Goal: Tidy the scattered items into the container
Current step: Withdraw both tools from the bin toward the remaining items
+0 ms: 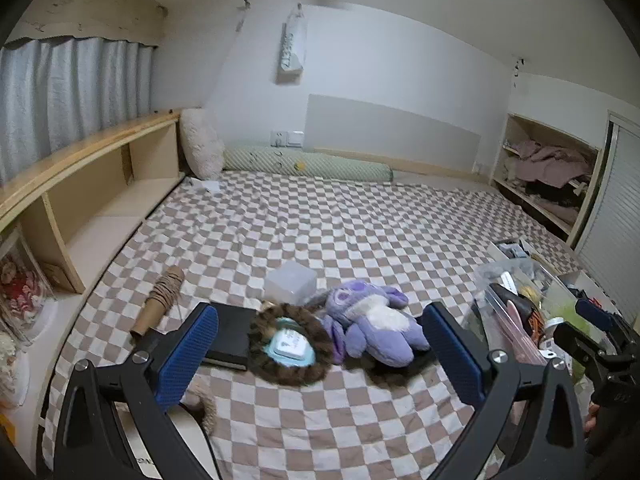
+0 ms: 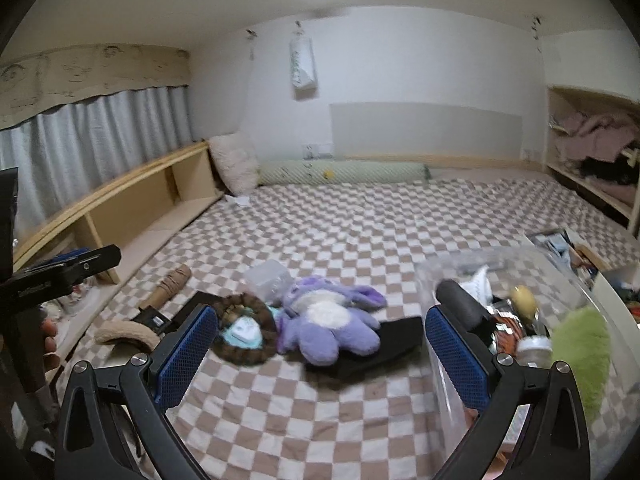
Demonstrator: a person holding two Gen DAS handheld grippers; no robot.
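A purple plush toy (image 1: 372,320) (image 2: 328,324) lies on the checkered bed beside a brown furry ring (image 1: 290,350) (image 2: 244,330) holding a teal and white item. A black notebook (image 1: 230,336), a frosted plastic box (image 1: 291,282) (image 2: 268,278) and a twine spool (image 1: 160,300) (image 2: 170,284) lie nearby. A clear container (image 1: 520,308) (image 2: 500,280) with several items stands at the right. My left gripper (image 1: 320,356) is open and empty just short of the ring and plush. My right gripper (image 2: 320,356) is open and empty, its right finger in front of the container.
Wooden shelving (image 1: 100,192) runs along the bed's left side. A white pillow (image 1: 202,142) and green bolster (image 1: 308,164) lie at the far wall. A tan furry band (image 2: 124,334) lies near left. A black cloth (image 2: 384,344) lies under the plush. Shelves with clothes (image 1: 548,168) stand far right.
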